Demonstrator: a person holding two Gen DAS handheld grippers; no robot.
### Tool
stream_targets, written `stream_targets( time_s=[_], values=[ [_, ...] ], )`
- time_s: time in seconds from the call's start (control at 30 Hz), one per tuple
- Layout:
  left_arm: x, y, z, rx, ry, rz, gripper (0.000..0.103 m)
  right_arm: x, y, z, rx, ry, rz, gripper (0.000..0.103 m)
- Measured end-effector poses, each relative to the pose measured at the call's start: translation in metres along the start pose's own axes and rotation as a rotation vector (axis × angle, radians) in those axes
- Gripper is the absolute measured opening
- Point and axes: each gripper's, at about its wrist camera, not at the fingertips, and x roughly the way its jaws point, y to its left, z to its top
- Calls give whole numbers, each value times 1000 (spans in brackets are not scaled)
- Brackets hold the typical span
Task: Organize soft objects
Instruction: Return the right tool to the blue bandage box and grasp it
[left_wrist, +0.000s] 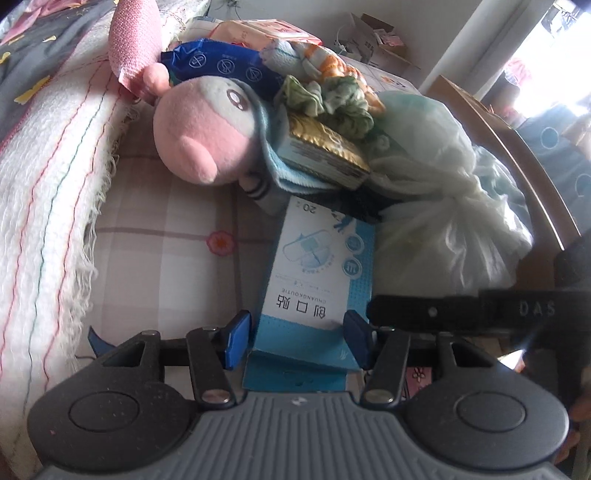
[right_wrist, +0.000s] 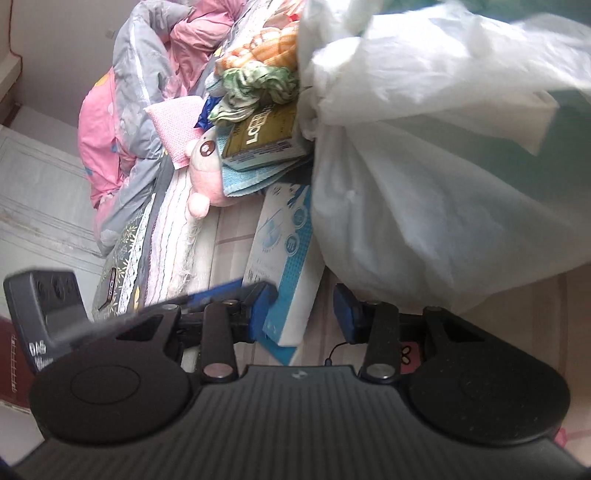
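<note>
A blue and white plaster box (left_wrist: 317, 266) lies on the checked bed sheet (left_wrist: 166, 240). My left gripper (left_wrist: 297, 339) is shut on its near end, one blue pad on each side. In the right wrist view the same box (right_wrist: 284, 251) stands edge-on between the jaws of my right gripper (right_wrist: 304, 314). The left pad lies against it and a strip of sheet shows before the right pad. A pink plush toy (left_wrist: 199, 136) rests just beyond the box, with a gold box (left_wrist: 325, 151) on a blue cloth, crumpled green cloths (left_wrist: 332, 99) and a knotted white plastic bag (left_wrist: 443, 206).
A white fringed blanket (left_wrist: 48, 184) runs along the left. A pink and grey quilt (right_wrist: 122, 110) is heaped behind. The wooden bed frame (left_wrist: 517, 155) borders the right. A blue packet (left_wrist: 221, 64) and a cardboard box (left_wrist: 373, 40) sit at the back.
</note>
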Motion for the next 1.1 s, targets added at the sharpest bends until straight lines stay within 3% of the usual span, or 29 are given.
stream_targets(
  time_s=[0.3,0.47,0.5,0.63,0.93,1.1],
  values=[
    [-6,-15,-25,4,15,-28,55,13,-9,-1,51,13,38,39],
    [-17,-19,-44,16,52,-55,56,9,-8,-10,40,87,49,39],
    [-21,-19,-46,18,51,-53,61,8,-8,-14,36,111,56,39],
    [-35,-24,-50,34,-9,-15,83,2,-4,-19,-3,116,36,39],
    [-6,-33,-35,-5,20,0,85,11,9,-11,-77,62,-24,38],
    [3,-44,-36,45,3,95,85,16,15,-10,-99,58,-36,38]
  ],
)
